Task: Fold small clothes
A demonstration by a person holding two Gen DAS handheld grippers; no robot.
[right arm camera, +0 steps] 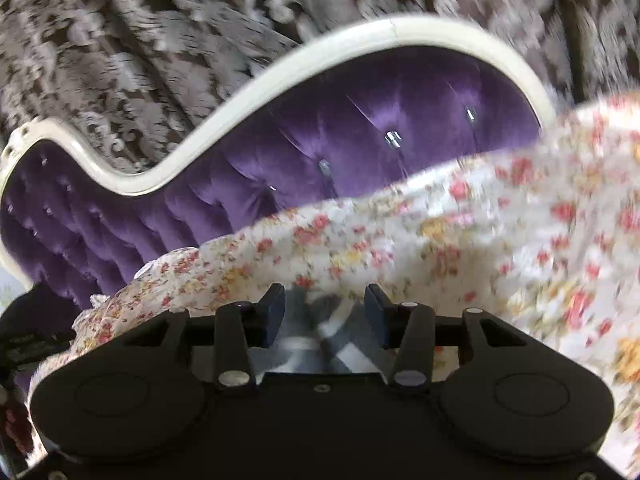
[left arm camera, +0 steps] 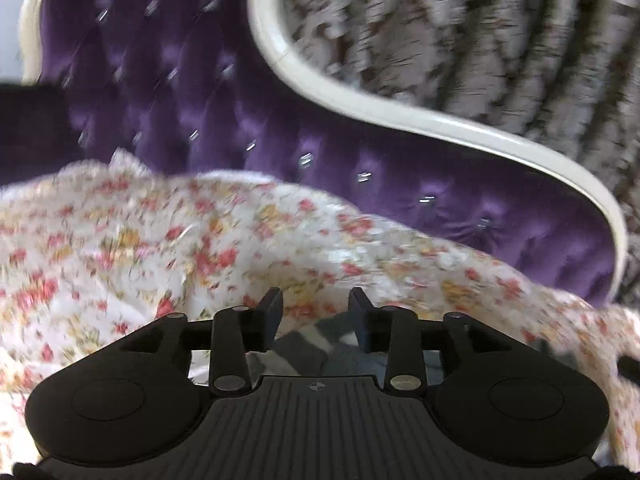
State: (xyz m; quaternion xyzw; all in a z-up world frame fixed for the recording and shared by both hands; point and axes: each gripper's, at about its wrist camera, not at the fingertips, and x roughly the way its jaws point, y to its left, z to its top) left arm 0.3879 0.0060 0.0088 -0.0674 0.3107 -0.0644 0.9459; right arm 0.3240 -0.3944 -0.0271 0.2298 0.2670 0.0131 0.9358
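Note:
A white garment printed with red and yellow flowers [left arm camera: 200, 240] lies rumpled in front of my left gripper [left arm camera: 316, 304], blurred in this view. The left jaws stand apart and nothing is pinched between them; the cloth's edge lies just beyond the fingertips. In the right wrist view the same floral garment [right arm camera: 480, 240] billows from the middle to the right edge. My right gripper [right arm camera: 325, 300] is open too, with its fingertips [right arm camera: 374, 298] at the cloth's near edge and not pressing on it. A grey and white patterned surface [right arm camera: 320, 332] shows in the gap.
A purple tufted sofa back [left arm camera: 224, 120] with a curved cream frame [left arm camera: 400, 108] rises behind the garment. Brown and white patterned curtains [left arm camera: 480, 40] hang beyond it. A dark object [right arm camera: 28, 332] sits at the left edge of the right wrist view.

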